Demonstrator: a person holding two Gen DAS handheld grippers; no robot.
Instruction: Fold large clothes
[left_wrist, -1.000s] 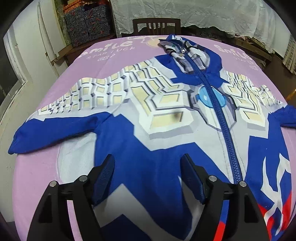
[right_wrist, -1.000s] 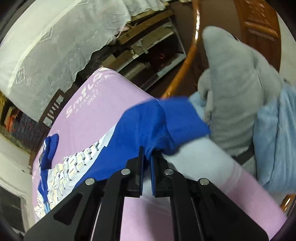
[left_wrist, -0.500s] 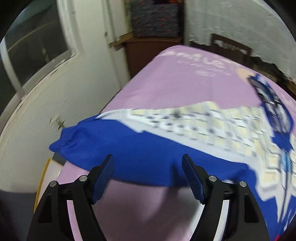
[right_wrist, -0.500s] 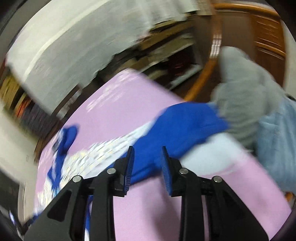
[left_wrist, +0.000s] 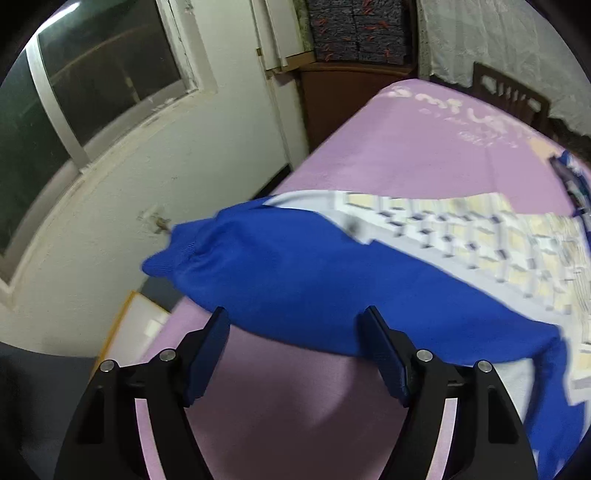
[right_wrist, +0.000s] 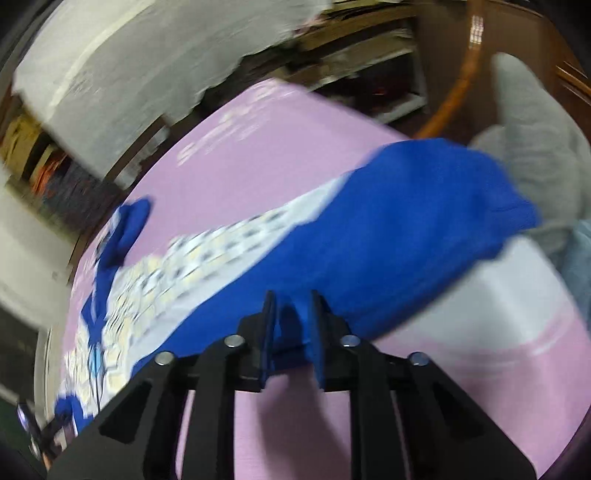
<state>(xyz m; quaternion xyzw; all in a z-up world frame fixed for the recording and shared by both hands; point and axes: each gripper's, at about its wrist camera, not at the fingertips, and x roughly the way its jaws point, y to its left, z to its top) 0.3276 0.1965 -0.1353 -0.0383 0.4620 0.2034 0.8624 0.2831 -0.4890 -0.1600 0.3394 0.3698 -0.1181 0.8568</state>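
Left tongs (left_wrist: 295, 354) stood spread before one blue sleeve (left_wrist: 314, 288); right tongs (right_wrist: 291, 332), closing, apparently pinched the other sleeve (right_wrist: 406, 236). Soft, limp jacket: best gripped at cuffs.

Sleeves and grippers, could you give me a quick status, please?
Left gripper open at left sleeve. Right gripper closing, right sleeve between fingers. Grey plush beside cuff.

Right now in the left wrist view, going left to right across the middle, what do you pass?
Window → white wall → blue sleeve cuff → blue sleeve → cream and grey printed panel of the garment.
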